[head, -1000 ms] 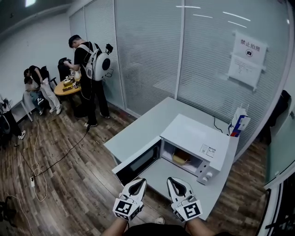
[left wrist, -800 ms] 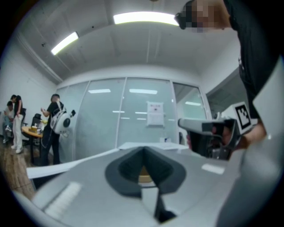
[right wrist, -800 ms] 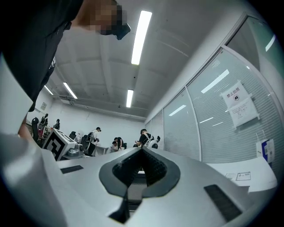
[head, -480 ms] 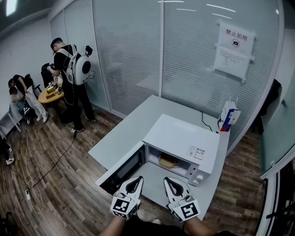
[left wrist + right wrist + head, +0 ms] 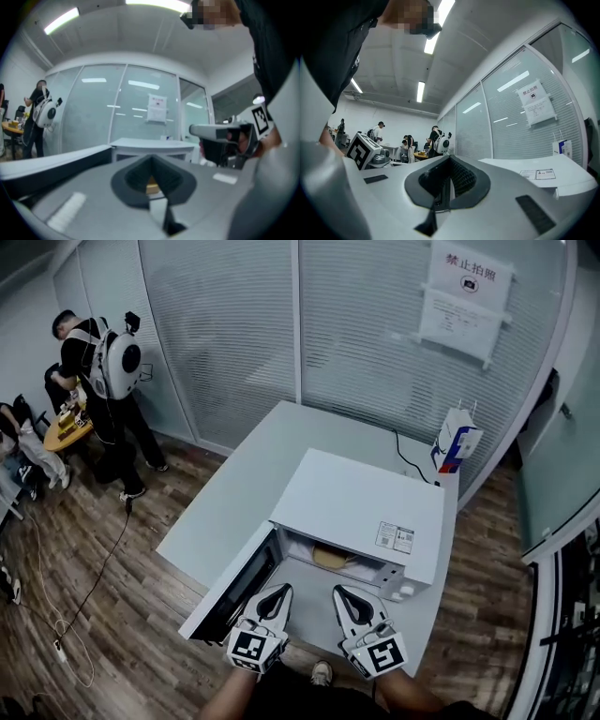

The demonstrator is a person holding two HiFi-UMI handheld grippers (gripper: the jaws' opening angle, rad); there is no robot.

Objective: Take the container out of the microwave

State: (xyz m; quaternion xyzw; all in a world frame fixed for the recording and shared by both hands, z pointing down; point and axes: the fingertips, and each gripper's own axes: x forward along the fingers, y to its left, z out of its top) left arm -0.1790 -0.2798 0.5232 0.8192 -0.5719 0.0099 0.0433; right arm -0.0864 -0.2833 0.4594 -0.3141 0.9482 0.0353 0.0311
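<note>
Our left gripper (image 5: pixel 276 591) has its jaws together on nothing, just short of the open microwave (image 5: pixel 361 502). The container (image 5: pixel 330 557) (tan, half hidden) sits inside, ahead and between both tools. Our right gripper (image 5: pixel 343 594) is likewise closed and empty.

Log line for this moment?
microwave door: open | container: inside microwave | left gripper: shut, empty | right gripper: shut, empty

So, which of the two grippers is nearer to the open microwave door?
The left gripper: it is right beside the open door, while the right gripper is farther over, in front of the cavity of the microwave.
</note>
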